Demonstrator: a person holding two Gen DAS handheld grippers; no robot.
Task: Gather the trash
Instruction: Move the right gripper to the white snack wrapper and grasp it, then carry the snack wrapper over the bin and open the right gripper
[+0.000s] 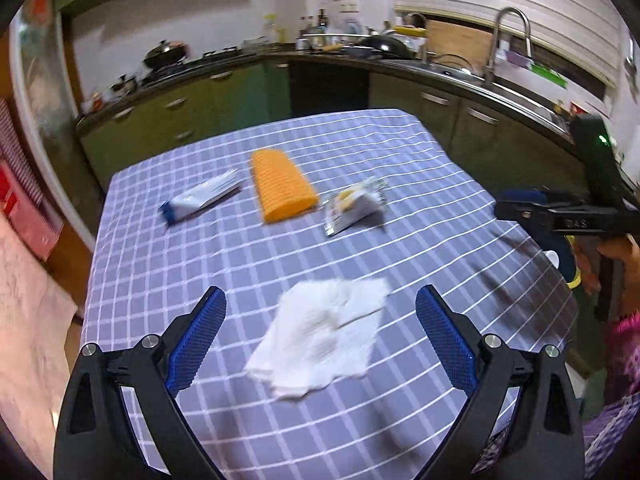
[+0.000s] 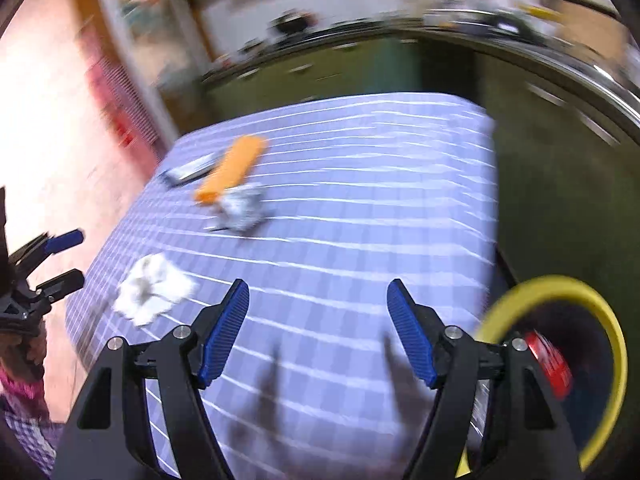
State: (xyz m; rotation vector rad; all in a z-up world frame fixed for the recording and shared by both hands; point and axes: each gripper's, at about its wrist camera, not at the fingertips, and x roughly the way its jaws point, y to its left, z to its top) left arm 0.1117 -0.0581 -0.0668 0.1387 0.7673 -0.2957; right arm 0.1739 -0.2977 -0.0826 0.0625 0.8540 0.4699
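Nearest the left hand-held gripper (image 1: 320, 336), a crumpled white tissue (image 1: 320, 340) is seen lying flat on the checked counter (image 1: 168, 264), framed between the two blue pads, which stand wide apart and press on nothing; the jaws are open and empty. The right hand-held gripper (image 2: 318, 332) is likewise open, with only bare cloth between its pads, and just to its right a yellow-rimmed bin (image 2: 560, 292) is seen with something red inside; this is judged to be where the trash goes. The tissue is taken to be the piece in hand. For a clean pick, the left hand-held gripper would best be lowered until both pads straddle the thickest folds, then closed low against the cloth so that all loose layers are gathered and no corner is left trailing; care is called for that the checked cloth itself is not pinched. Farther ahead of the left hand-held gripper, well apart from the tissue, a torn silvery wrapper (image 1: 354, 206), a ribbed orange item (image 1: 282, 186) and a flat white-and-blue packet (image 1: 202, 196) are laid in a row. Print on the wrapper and packet is too blurred to be read; only the letters "DAS" can be made out, on the body of the right hand-held gripper as seen from the left wrist.
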